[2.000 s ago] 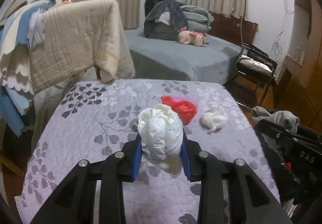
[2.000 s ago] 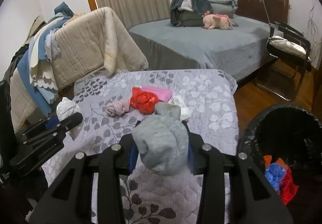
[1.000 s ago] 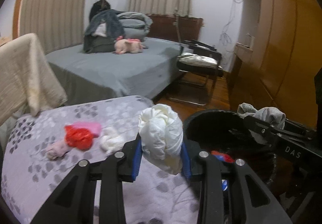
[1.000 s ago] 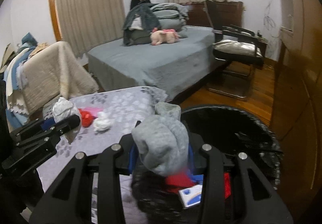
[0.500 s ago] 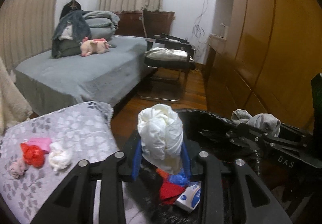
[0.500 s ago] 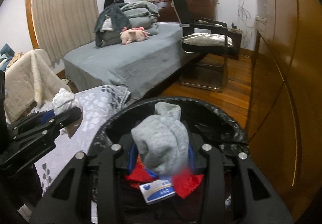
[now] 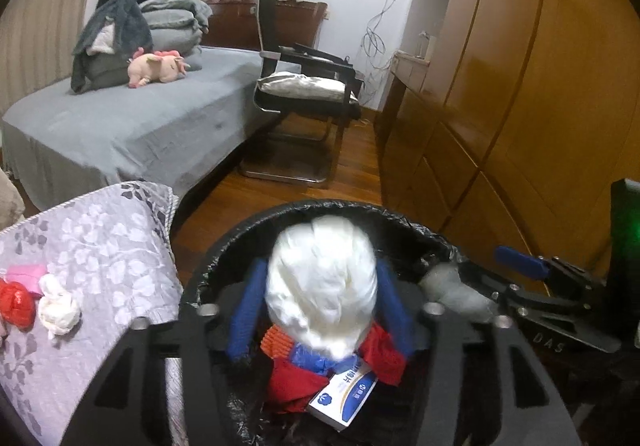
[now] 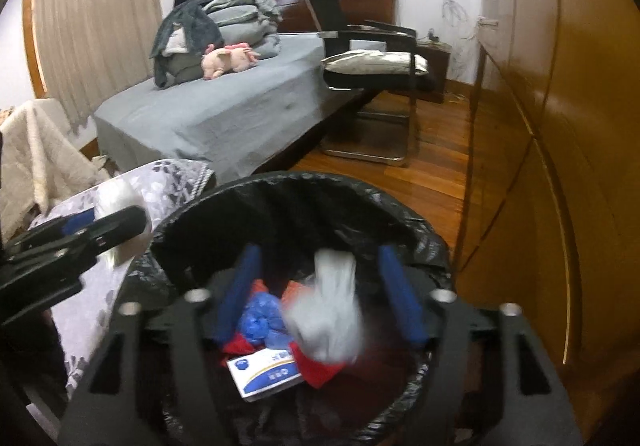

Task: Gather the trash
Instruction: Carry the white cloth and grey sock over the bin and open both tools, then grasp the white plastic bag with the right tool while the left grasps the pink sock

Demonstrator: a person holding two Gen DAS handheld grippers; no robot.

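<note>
Both grippers hang over the black-lined bin (image 7: 312, 205) (image 8: 300, 181). My left gripper (image 7: 322, 270) is opening its jaws. The white crumpled wad (image 7: 322, 282) sits blurred between the blue pads (image 7: 244, 310), which stand off it on both sides. My right gripper (image 8: 320, 252) is opening its jaws too. The grey wad (image 8: 328, 322) is blurred and low between its pads (image 8: 400, 298), clear of both. In the bin lie red and blue scraps and a white-and-blue box (image 8: 266, 374). Each gripper shows at the edge of the other's view.
On the flowered bedspread (image 7: 100, 246) left of the bin lie a red wad (image 7: 16, 304), a white wad (image 7: 58, 312) and a pink piece (image 7: 26, 272). A black chair (image 7: 304, 85) and a grey bed (image 7: 120, 117) stand behind. Wooden wardrobes (image 7: 520, 85) line the right.
Both grippers swung right from over the bedspread to above the bin. Their jaws have spread, and the white and grey wads have come free of the pads.
</note>
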